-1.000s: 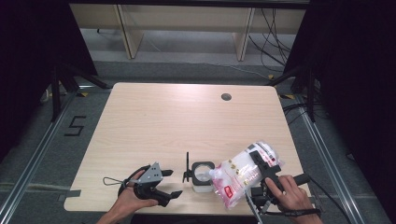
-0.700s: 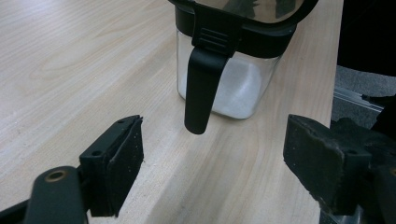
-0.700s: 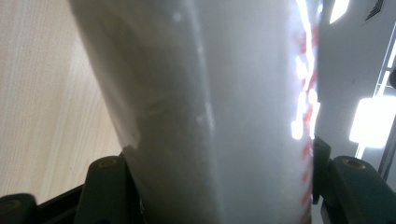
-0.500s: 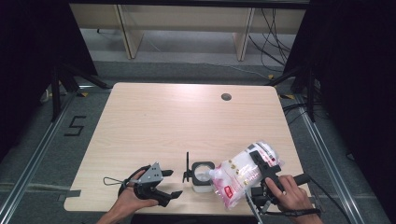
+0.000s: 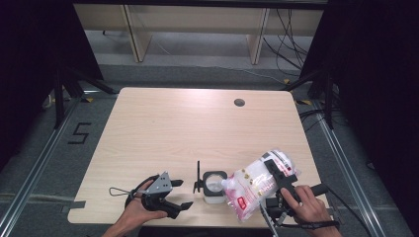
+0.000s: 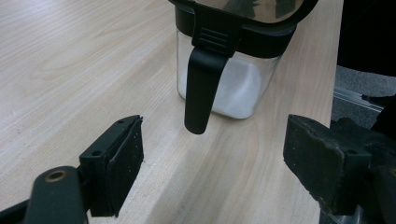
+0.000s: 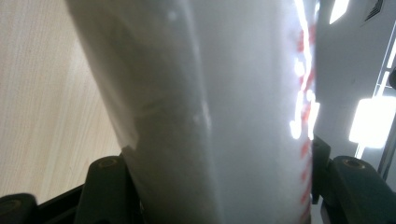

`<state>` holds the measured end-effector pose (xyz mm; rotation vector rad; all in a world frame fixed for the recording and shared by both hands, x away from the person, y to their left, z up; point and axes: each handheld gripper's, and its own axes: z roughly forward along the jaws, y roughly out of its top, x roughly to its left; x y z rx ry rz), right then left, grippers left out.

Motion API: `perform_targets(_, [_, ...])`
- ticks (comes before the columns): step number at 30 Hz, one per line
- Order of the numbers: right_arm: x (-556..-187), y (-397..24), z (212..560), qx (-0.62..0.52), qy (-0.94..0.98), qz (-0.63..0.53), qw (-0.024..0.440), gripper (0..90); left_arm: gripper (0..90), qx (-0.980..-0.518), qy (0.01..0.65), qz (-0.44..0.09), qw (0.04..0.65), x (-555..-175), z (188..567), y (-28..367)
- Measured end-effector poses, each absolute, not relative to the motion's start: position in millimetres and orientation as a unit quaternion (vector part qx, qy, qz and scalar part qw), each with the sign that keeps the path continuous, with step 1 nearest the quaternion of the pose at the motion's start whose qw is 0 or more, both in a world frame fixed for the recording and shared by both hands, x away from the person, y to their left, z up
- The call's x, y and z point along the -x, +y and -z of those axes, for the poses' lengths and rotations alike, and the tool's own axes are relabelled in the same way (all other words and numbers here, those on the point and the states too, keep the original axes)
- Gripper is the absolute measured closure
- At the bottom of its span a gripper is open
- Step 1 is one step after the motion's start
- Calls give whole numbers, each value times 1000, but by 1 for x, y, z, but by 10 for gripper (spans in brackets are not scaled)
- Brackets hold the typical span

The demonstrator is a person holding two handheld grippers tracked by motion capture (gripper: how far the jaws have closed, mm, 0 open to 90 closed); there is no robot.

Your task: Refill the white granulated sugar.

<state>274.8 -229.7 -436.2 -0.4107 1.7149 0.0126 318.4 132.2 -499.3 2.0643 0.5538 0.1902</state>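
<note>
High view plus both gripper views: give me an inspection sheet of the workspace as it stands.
Surface: light wooden table, mostly bare, with a dark round hole near the far edge.
Job's things: clear jar with black rim and hanging clasp, white contents inside; plastic bag of white granules tilted with its lower end at the jar's mouth.
Clutter: nothing seen.
Grippers: right tool clamped on the bag; left tool open, jaws apart, beside the jar and not touching it.
Cables: thin loop trailing from the left tool; cords on the floor beyond the table.
Surroundings: wooden furniture legs, dark curtains, floor marking.
</note>
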Motion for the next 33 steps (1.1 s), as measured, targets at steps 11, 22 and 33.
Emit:
perform_targets(11, [-274, -230, 436, 176, 753, -7, 634, 411, 197, -840, 230, -76, 485, -318, 500, 131])
perform_targets(22, [-277, -230, 435, 195, 739, -19, 645, 412, 197, -840, 232, -75, 485, -317, 500, 131])
perform_targets(33, [-274, -231, 437, 170, 755, -9, 634, 412, 197, -840, 232, -75, 486, -317, 500, 131])
